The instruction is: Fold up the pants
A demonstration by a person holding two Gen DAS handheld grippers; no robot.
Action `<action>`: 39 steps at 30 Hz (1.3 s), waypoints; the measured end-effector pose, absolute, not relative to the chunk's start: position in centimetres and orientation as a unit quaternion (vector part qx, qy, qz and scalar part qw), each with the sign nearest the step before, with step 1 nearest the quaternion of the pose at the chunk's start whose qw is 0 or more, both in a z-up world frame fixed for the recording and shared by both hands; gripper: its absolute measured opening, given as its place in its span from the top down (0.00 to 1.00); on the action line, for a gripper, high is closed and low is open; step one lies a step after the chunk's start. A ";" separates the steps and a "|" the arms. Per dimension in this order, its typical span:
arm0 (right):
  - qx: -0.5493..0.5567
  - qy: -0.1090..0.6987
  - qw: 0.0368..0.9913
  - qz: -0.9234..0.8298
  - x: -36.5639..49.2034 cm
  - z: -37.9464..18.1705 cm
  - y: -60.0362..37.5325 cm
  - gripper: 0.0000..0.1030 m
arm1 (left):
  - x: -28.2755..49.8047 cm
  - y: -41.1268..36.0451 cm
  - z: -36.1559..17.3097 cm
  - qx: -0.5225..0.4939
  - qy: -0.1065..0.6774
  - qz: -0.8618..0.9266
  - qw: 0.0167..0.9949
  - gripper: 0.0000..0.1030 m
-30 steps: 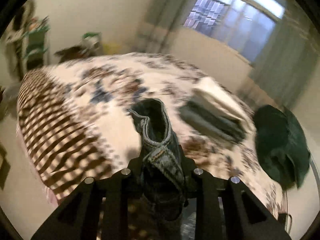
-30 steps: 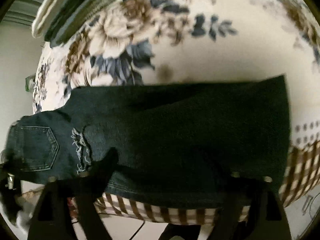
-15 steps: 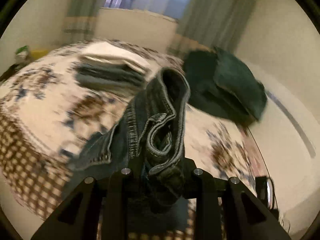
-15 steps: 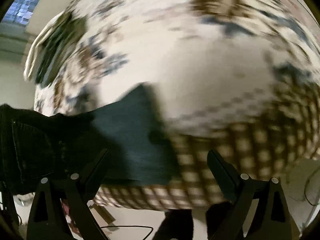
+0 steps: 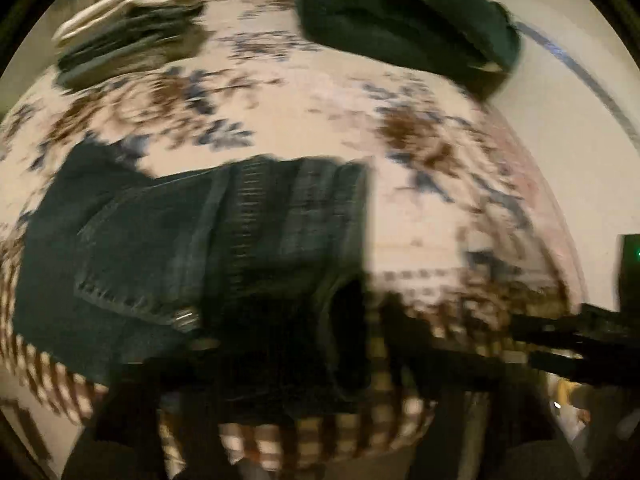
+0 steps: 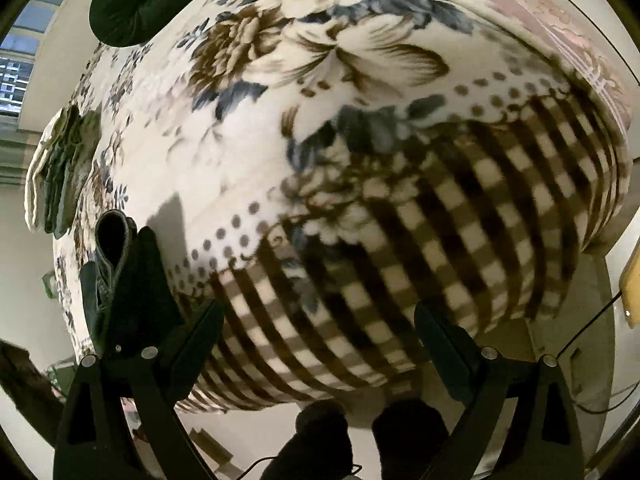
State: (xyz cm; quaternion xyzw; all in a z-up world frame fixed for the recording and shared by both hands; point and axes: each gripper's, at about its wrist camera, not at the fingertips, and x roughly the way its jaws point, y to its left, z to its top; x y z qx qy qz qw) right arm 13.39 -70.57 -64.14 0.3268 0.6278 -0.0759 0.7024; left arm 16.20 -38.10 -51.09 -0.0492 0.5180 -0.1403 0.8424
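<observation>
Your left gripper (image 5: 280, 368) is blurred; whether it still clamps the jeans (image 5: 208, 256), as it did a second ago, cannot be told. The jeans now lie doubled over on the blanket's (image 6: 280, 152) near checked edge. Your right gripper (image 6: 320, 344) stands wide with nothing between its fingers. Beyond the jeans: a folded stack (image 5: 128, 36) and a green garment (image 5: 408, 12).

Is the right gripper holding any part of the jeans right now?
No, the right gripper stands wide open over the checked blanket, with the jeans off to its left.
</observation>
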 end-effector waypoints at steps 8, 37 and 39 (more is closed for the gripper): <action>0.403 0.588 0.702 0.011 15.9 -63.6 -66.9 0.05 | 18.0 -33.8 -48.1 -0.034 0.514 -0.142 0.845 0.11; 0.314 0.661 0.680 0.037 24.9 -68.1 -56.0 0.81 | 25.5 -13.6 -57.0 -0.116 0.629 0.015 0.769 0.10; 0.293 0.680 0.672 0.029 24.8 -68.0 -55.5 0.61 | 25.2 -13.4 -57.2 -0.112 0.631 0.012 0.768 0.10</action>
